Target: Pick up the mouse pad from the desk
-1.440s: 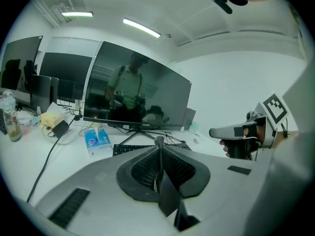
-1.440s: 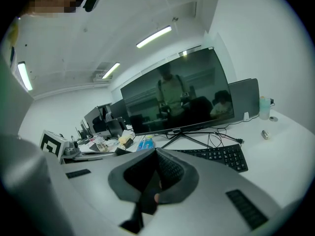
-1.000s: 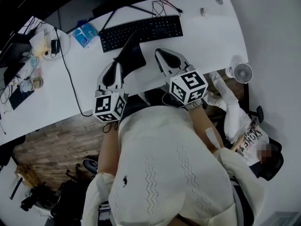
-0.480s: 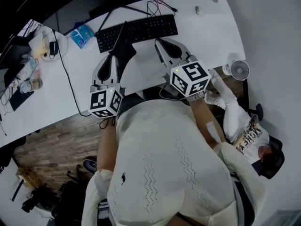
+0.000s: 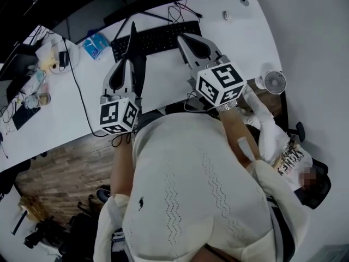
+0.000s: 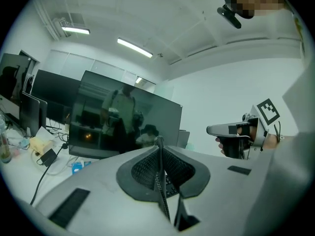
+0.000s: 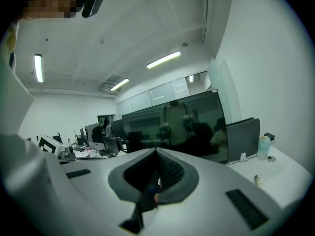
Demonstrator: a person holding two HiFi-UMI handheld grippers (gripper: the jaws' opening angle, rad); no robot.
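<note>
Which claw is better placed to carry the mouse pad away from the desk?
Left. The left claw is shut on the mouse pad, holding it on edge over the desk by the keyboard. The right claw is shut and apart from the pad.

The left gripper (image 6: 158, 143) pinches the thin mouse pad (image 6: 162, 191) edge-on, facing a dark monitor (image 6: 123, 117).

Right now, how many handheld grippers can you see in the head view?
2. The left gripper is above the desk near the keyboard, shut on the mouse pad; the right gripper is beside it, over the keyboard's right end. No others appear hidden.
</note>
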